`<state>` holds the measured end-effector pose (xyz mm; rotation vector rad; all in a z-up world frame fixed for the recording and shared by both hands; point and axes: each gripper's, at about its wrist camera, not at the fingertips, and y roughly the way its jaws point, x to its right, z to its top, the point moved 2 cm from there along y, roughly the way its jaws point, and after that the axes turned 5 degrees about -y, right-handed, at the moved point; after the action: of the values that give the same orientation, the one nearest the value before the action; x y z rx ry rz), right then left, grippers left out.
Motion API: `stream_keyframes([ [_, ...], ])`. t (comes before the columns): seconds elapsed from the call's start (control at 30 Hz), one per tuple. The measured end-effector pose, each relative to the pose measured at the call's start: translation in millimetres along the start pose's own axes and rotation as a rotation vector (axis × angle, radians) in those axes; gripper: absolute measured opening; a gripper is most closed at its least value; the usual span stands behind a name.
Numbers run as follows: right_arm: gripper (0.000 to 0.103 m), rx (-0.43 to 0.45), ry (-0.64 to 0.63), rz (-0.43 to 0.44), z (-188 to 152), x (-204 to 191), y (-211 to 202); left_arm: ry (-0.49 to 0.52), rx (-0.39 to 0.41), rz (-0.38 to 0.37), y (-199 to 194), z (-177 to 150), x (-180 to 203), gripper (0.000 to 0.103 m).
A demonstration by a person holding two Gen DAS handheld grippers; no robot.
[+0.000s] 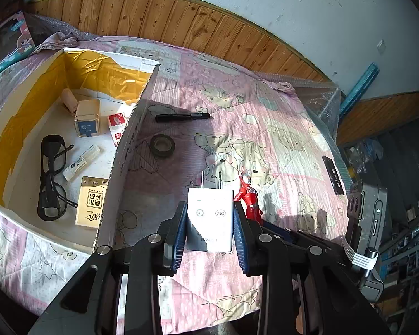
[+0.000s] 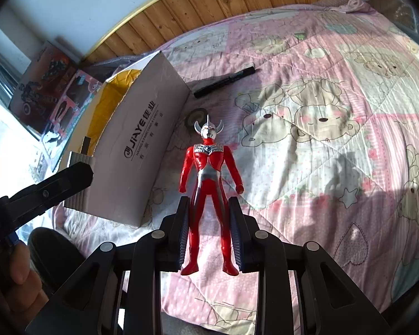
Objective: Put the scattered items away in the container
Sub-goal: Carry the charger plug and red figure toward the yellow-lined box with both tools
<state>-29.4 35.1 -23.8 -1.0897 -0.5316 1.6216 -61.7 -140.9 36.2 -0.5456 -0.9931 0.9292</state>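
glossy red plastic figure (image 2: 208, 195), quilted cotton-like blanket (image 2: 321, 167), matt cardboard box (image 2: 142, 150)

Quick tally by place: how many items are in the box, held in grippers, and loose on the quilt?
In the box: 6
Held, charger and red figure: 2
Loose, marker, tape roll, black device: 3
Total: 11

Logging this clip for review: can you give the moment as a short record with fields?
left tongs: shut on white plug adapter, prongs pointing away
right tongs: shut on red figure, at its legs
container: cardboard box, open, already holding glasses and small packs
still out on quilt: black marker, tape roll
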Motion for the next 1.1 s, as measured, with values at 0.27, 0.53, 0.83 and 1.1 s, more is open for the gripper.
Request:
stream_keyframes([
  [0.27,0.028,0.005,-0.019,0.017,3,-15,-6,-0.017,0.019,0.001,-6,4,-8,0.032],
  [0.53,0.028,0.013,-0.046,0.033,11,-32,-11,-0.03,0.041,0.017,-13,9,-21,0.032],
  [0.83,0.028,0.019,-0.077,0.042,19,-50,-14,-0.05,0.067,0.036,-23,15,-38,0.032],
  [1.1,0.028,0.013,-0.102,0.051,24,-67,-11,-0.076,0.095,0.038,-34,25,-55,0.032],
])
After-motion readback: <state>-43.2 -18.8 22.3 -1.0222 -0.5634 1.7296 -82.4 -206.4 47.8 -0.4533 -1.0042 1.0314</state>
